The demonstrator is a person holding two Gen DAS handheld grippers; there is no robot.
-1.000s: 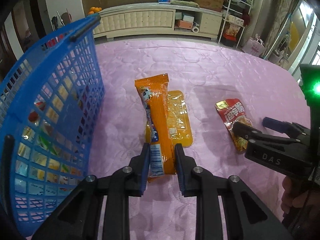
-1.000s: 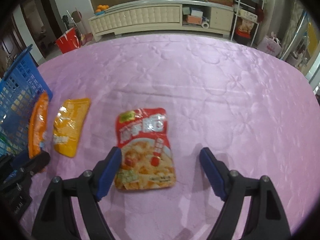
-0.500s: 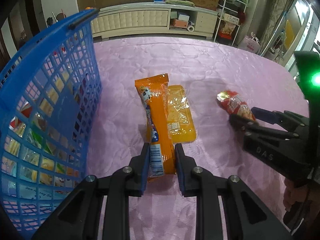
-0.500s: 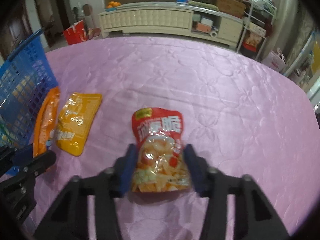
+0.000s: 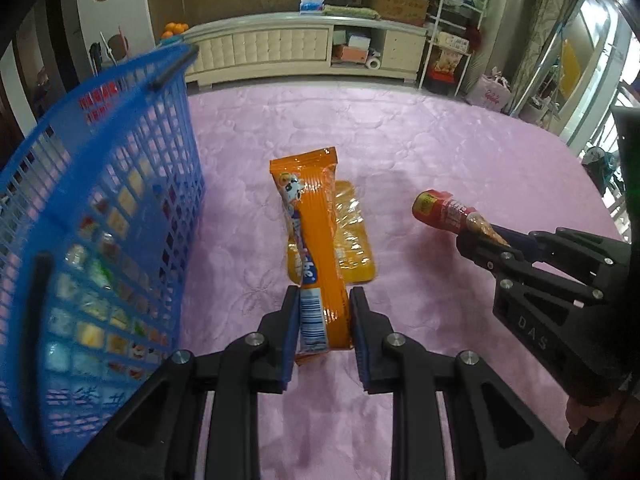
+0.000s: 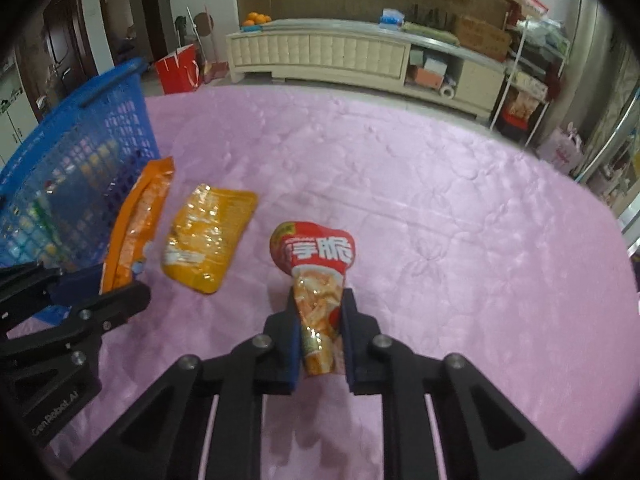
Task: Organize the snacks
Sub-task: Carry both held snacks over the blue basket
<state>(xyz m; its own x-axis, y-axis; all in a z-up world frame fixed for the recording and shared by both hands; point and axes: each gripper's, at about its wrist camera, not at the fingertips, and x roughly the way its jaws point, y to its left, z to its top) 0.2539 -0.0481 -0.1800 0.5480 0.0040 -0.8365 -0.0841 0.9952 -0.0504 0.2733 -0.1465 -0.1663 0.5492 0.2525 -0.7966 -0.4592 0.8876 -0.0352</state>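
Red snack pouch (image 6: 316, 280) pinched at its lower end between the right gripper (image 6: 320, 336) fingers, just closed in, crumpling the pack into a cone and lifting it clear of the pink quilted worktop (image 6: 440, 208). Long orange packet (image 5: 316, 248) clamped near its barcode end by the left gripper (image 5: 325, 332), held up over the yellow pouch (image 5: 354, 236) lying flat beneath. Both grips low on the packs, likely for an easy drop into the blue basket (image 5: 120, 184) just beside on the left. Basket contents only glimpsed through the mesh: colourful wrappers, none readable. Basket base cut off by the frame. Hands mostly out of view, only a sliver at lower right in the left wrist view.
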